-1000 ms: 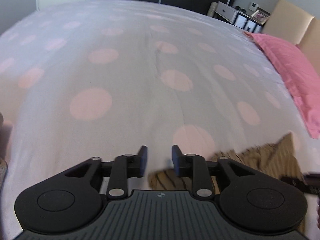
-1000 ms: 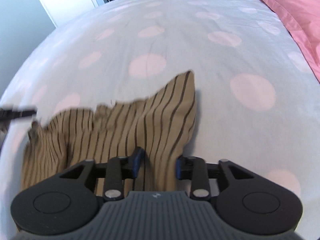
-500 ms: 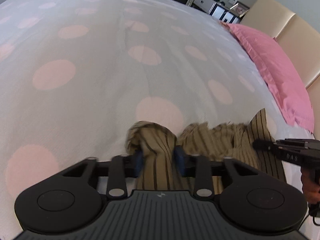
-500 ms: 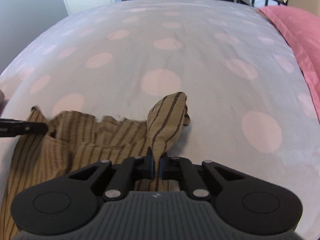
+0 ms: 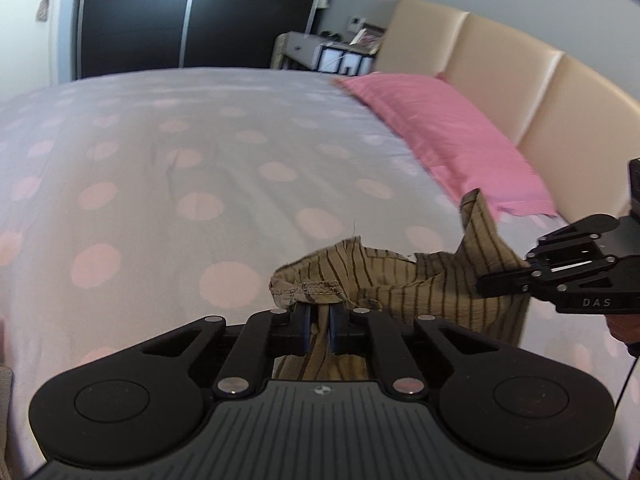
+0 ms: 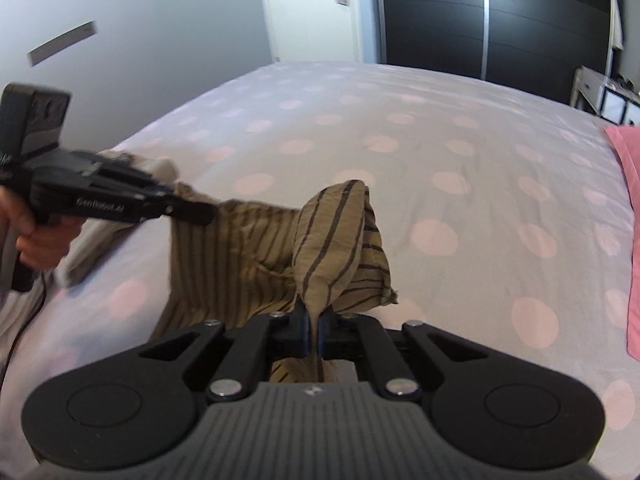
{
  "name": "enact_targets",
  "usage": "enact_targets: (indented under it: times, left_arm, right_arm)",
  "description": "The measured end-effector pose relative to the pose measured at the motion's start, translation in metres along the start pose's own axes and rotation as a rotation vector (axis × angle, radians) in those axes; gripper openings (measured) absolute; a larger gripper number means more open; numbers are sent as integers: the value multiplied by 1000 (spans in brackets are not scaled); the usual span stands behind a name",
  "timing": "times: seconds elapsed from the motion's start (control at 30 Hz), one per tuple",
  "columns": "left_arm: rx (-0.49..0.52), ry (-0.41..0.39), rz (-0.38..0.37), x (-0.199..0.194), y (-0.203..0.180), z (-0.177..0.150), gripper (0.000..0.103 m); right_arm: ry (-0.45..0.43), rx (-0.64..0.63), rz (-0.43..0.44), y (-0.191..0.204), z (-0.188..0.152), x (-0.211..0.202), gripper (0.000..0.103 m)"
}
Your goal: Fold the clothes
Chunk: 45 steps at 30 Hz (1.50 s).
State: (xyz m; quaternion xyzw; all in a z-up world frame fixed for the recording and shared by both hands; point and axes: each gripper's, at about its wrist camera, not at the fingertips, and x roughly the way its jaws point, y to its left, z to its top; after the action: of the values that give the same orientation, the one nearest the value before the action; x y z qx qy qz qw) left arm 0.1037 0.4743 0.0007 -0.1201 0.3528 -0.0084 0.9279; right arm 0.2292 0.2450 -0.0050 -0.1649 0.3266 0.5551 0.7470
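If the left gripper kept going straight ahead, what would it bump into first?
The left gripper is already shut on the striped cloth, bunched right ahead. Past that, probably the dotted bed cover, though depth is hard to judge.

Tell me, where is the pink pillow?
In the left wrist view the pink pillow lies on the right side of the spotted bed, against the beige headboard.

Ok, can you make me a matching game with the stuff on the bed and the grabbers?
Things:
1. striped garment
2. pillow
3. bedsheet
4. left gripper

States:
A. pink, lying by the headboard
B. pale with pink dots
C. shut on cloth
D. tan with dark stripes, held up by both grippers

Pairs: 1-D, 2-A, 3-B, 4-C
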Motion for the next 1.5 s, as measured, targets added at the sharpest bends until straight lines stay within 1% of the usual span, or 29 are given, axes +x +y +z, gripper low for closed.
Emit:
enact_targets:
  times: [0.13, 0.2, 0.3, 0.37, 0.47, 0.6, 0.7, 0.73, 0.83, 0.9, 0.93, 0.97, 1.0, 1.03, 1.07, 1.1, 1.13, 1.17, 1.27, 1.37, 1.5]
  left_arm:
    - [57, -5, -35, -44, -32, -19, 4]
    - [67, -3, -47, -64, -42, -33, 1]
    - [77, 2, -64, -93, -56, -57, 0]
    - [80, 7, -68, -109, -63, -75, 0]
    - [83, 41, -73, -121, -74, -111, 0]
    - [82, 131, -74, -115, -84, -168, 0]
    - [88, 188, -46, -108, -89, -202, 0]
    - [95, 205, -32, -105, -90, -209, 0]
    - [143, 253, 22, -99, -95, -229, 1]
    - [206, 268, 82, -98, -101, -237, 1]
    - [236, 271, 103, -100, -105, -241, 1]
    - [264, 273, 114, -102, -108, -245, 4]
    - [287, 274, 119, -104, -112, -247, 10]
    - [305, 274, 119, -106, -116, -248, 12]
    - [324, 275, 120, -109, -120, -249, 18]
    - [343, 273, 119, -113, -124, -251, 21]
    - [361, 270, 117, -119, -128, -254, 22]
    - [379, 266, 121, -124, -131, -255, 22]
    - [379, 219, 146, -141, -137, -253, 24]
    - [358, 149, 166, -153, -142, -245, 31]
    - [342, 107, 203, -142, -147, -231, 32]
  right_arm:
    - [-5, -48, 39, 29, -28, -49, 5]
    - [-3, -72, 55, 43, -44, -72, 5]
    - [3, -100, 74, 62, -71, -101, 5]
    - [22, -120, 79, 73, -90, -114, 5]
    - [71, -135, 69, 83, -122, -118, 5]
    - [140, -123, 72, 92, -160, -108, 5]
    - [194, -117, 75, 99, -185, -99, 7]
    - [212, -115, 77, 101, -193, -96, 12]
    - [260, -112, 63, 106, -215, -88, 14]
    - [280, -101, 36, 106, -222, -87, 18]
    - [285, -106, 27, 108, -225, -89, 23]
    - [291, -112, 19, 110, -228, -91, 24]
    - [296, -117, 11, 111, -230, -94, 29]
    - [297, -121, 5, 113, -232, -97, 31]
    - [289, -122, 4, 115, -232, -103, 32]
    - [278, -124, 4, 118, -232, -109, 37]
    - [262, -129, 4, 122, -232, -117, 41]
    - [245, -135, 3, 126, -233, -124, 41]
    - [181, -118, -11, 134, -231, -145, 45]
    - [139, -98, -48, 141, -225, -151, 46]
    - [98, -75, -102, 149, -215, -151, 46]
